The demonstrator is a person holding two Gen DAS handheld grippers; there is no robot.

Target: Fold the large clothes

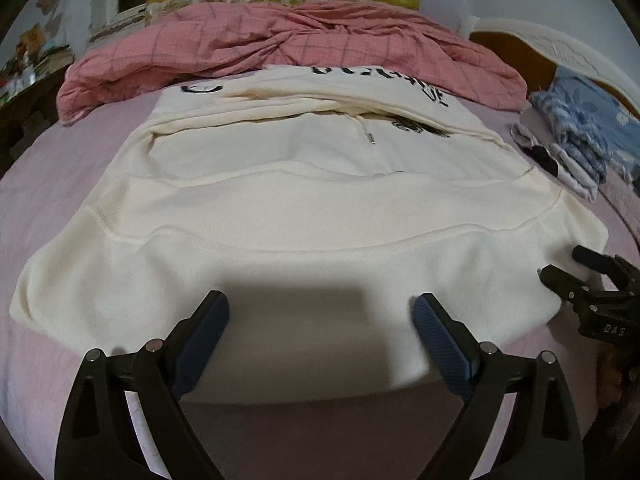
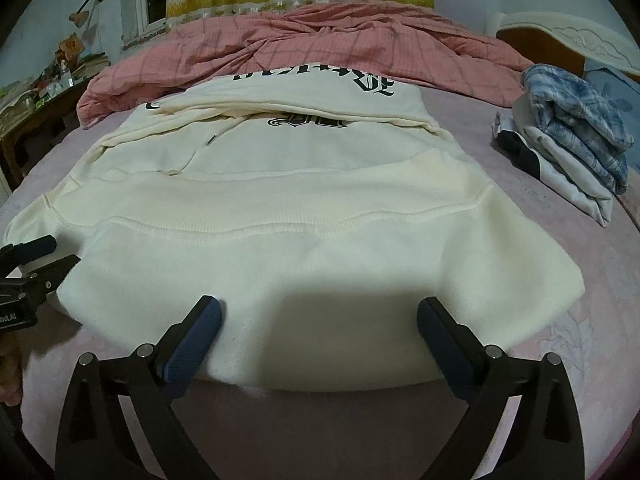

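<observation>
A cream hoodie [image 1: 304,216] with black lettering lies spread on the pink bed sheet [image 1: 52,168], its sleeves folded across the body and its near hem toward me. It also shows in the right wrist view [image 2: 288,216]. My left gripper [image 1: 320,320] is open and empty, its blue pads just above the near hem. My right gripper [image 2: 318,322] is open and empty over the same hem, further right. The right gripper shows at the right edge of the left wrist view [image 1: 560,268], and the left gripper at the left edge of the right wrist view [image 2: 60,254].
A crumpled pink checked duvet [image 1: 288,36] lies across the far side of the bed. A stack of folded clothes [image 2: 572,148], blue plaid on top, sits at the right. A wooden headboard [image 2: 560,40] is at far right, a cluttered side table [image 2: 48,92] at left.
</observation>
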